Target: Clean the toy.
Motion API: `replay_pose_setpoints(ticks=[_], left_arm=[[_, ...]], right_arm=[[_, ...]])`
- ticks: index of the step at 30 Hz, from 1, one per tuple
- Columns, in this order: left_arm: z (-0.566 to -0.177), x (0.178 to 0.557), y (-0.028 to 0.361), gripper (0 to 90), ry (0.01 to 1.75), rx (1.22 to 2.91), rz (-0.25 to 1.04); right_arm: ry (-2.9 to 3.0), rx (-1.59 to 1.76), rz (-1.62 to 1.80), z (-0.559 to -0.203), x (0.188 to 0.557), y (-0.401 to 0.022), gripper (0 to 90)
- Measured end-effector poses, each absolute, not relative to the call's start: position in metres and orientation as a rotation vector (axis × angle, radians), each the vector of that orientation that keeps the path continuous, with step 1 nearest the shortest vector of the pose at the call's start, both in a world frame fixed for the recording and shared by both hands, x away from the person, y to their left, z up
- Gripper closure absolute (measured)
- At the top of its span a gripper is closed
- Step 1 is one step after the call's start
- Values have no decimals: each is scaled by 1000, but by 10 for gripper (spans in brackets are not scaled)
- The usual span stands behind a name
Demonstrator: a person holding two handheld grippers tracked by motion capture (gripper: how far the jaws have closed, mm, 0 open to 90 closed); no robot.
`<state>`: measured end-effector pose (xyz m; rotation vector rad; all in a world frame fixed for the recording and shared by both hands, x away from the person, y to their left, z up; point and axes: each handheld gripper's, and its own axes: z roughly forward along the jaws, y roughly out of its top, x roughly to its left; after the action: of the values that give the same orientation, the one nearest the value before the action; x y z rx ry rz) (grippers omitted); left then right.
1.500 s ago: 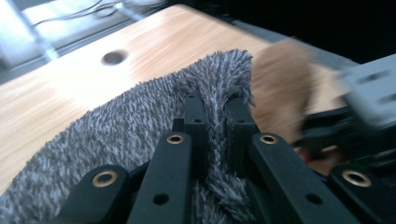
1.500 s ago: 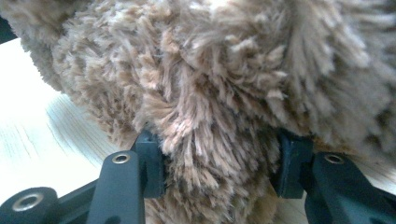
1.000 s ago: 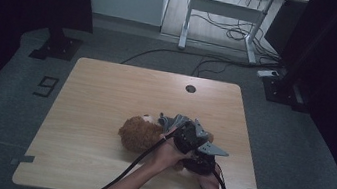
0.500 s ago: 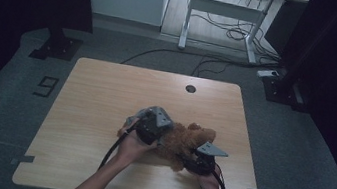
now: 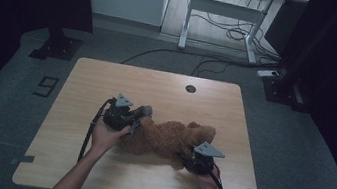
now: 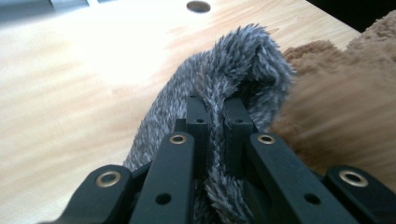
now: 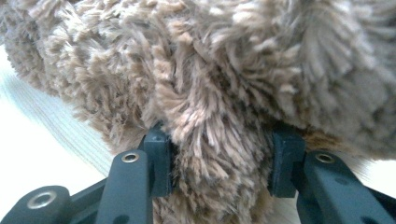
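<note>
A shaggy brown plush toy (image 5: 169,140) lies on the light wooden table (image 5: 87,82), nearer its front edge. The left gripper (image 6: 217,114) is clenched on a grey fuzzy cloth (image 6: 224,70) at the toy's left end. The right gripper (image 7: 219,161) has just been closing, its jaws pressing a tuft of brown fur at the toy's right end.

On the table (image 5: 108,80), a brown plush toy (image 5: 170,137) lies between the left gripper (image 5: 139,113) and right gripper (image 5: 193,155), both touching it.

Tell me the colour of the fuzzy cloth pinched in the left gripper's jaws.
Grey, flecked with lighter fibres: the fuzzy cloth shows best in the left gripper view, beside the brown plush toy.
</note>
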<state>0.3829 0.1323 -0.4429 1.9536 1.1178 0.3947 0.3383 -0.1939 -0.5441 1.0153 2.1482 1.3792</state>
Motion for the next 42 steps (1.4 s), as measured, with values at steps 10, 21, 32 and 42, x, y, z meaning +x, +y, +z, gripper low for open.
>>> replay_pose_setpoints(ticks=[10, 21, 32, 42], left_arm=[[-442, 396, 105, 837, 1062, 1995, 380], [-446, 438, 84, 834, 1121, 2043, 459], [-459, 398, 94, 839, 1027, 2007, 435], [-477, 342, 101, 840, 904, 1950, 355]], right_arm=[[2057, 1028, 1318, -542, 348, -178, 605], [1933, 1115, 1297, -538, 401, -169, 626], [2017, 1121, 1427, -543, 386, -192, 460], [1937, 1187, 1544, -514, 339, -257, 276]])
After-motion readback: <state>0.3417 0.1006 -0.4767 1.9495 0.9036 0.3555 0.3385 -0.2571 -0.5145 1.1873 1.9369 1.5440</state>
